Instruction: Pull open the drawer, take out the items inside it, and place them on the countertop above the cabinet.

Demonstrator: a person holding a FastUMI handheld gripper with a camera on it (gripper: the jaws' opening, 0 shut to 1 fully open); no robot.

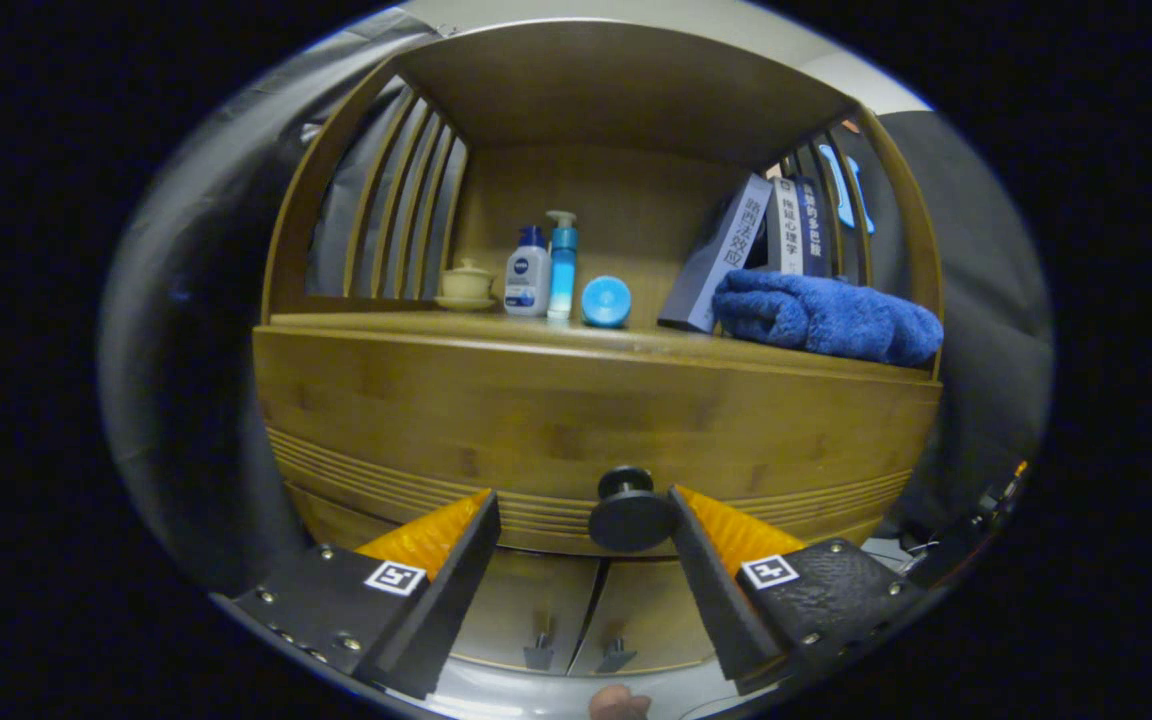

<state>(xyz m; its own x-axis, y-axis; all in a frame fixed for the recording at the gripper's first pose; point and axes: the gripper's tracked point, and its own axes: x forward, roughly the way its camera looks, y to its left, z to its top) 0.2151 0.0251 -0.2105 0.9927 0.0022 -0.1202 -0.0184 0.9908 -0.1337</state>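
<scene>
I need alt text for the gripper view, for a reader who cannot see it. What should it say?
The open gripper faces a closed wooden drawer, its round black knob between the fingers, beside the right one. On the countertop above stand a cream lidded cup, two bottles, a blue round disc, leaning books and a folded blue towel.

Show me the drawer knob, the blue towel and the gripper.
Knob [630, 518]: gripper view, on its round front face, between the open fingers.
Towel [829, 316]: gripper view, on its folded middle, on the countertop.
Gripper [586, 520]: gripper view, midway between its fingertips.
</scene>
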